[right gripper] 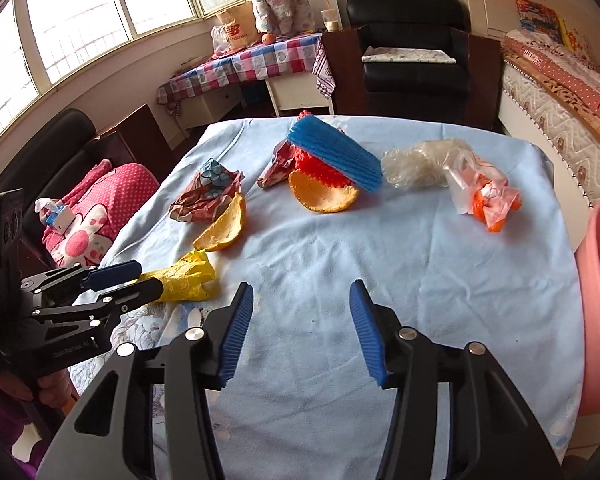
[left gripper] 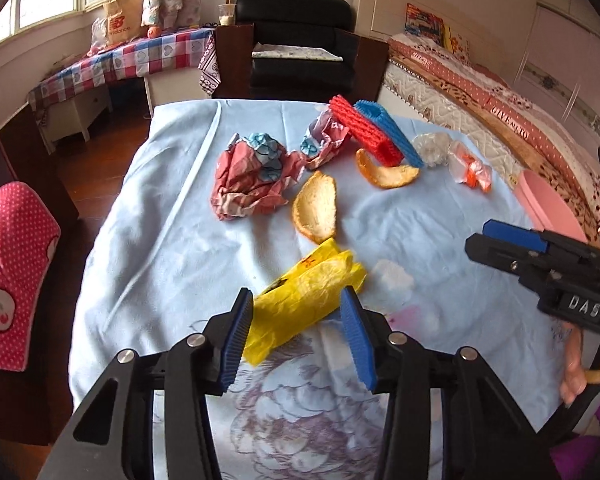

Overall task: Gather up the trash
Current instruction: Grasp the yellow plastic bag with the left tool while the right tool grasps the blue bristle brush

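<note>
A crumpled yellow plastic bag [left gripper: 303, 300] lies on the blue tablecloth [left gripper: 172, 240]. My left gripper [left gripper: 298, 300] is open, its blue pads on either side of the bag's near end. In the right wrist view the left gripper [right gripper: 140, 278] reaches the yellow bag [right gripper: 188, 280] from the left. My right gripper [right gripper: 301, 294] is open and empty above bare cloth. Further back lie two orange peels [left gripper: 315, 212] [left gripper: 387, 172], crumpled red paper [left gripper: 248, 184], red and blue foam nets [left gripper: 375, 136], clear plastic [right gripper: 415, 168] and an orange-and-white wrapper [right gripper: 487, 196].
A pink bin [right gripper: 599, 300] stands at the table's right edge. A white tissue [left gripper: 391, 276] lies right of the yellow bag. A pink cushion [left gripper: 8, 272] sits on a chair to the left. A bed [left gripper: 479, 104] is at the right, a black armchair [left gripper: 300, 40] behind the table.
</note>
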Tool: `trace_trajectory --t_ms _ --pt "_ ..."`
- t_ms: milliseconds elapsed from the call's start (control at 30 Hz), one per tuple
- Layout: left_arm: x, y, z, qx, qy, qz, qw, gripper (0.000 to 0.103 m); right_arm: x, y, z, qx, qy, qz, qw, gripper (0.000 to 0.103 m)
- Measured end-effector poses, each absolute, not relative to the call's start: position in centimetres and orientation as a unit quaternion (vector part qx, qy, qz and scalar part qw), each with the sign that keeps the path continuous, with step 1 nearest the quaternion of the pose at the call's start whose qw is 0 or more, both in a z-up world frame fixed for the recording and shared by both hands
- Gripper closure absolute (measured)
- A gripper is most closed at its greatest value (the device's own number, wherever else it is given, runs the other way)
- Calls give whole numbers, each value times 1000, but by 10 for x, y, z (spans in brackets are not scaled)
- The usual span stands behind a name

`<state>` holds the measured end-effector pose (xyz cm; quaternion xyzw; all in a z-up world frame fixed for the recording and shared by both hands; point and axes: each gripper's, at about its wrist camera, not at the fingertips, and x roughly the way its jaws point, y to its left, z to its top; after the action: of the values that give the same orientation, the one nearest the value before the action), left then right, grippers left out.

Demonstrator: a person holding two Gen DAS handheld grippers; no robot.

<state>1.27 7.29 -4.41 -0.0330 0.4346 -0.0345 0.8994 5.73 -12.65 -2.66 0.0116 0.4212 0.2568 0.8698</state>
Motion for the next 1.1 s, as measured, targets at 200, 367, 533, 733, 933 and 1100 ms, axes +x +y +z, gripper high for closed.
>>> trace_trajectory --t_ms 200,367,533,733,933,1100 --pt "21 70 -51 9 444 -60 894 55 70 -125 -22 8 416 254 873 52" --pt "20 71 -56 7 446 -81 891 83 87 -123 -15 -6 404 239 883 52" --pt "15 78 -49 -15 429 -89 899 96 110 -113 -4 -15 388 236 891 52" --pt "10 89 -35 -61 407 -98 906 97 133 -83 8 -27 369 248 895 52" --pt "5 90 -28 -75 397 -104 909 97 154 -63 1 -43 373 232 898 52" --pt "5 86 -25 -80 392 -107 910 97 165 -63 -8 -44 389 220 894 74"
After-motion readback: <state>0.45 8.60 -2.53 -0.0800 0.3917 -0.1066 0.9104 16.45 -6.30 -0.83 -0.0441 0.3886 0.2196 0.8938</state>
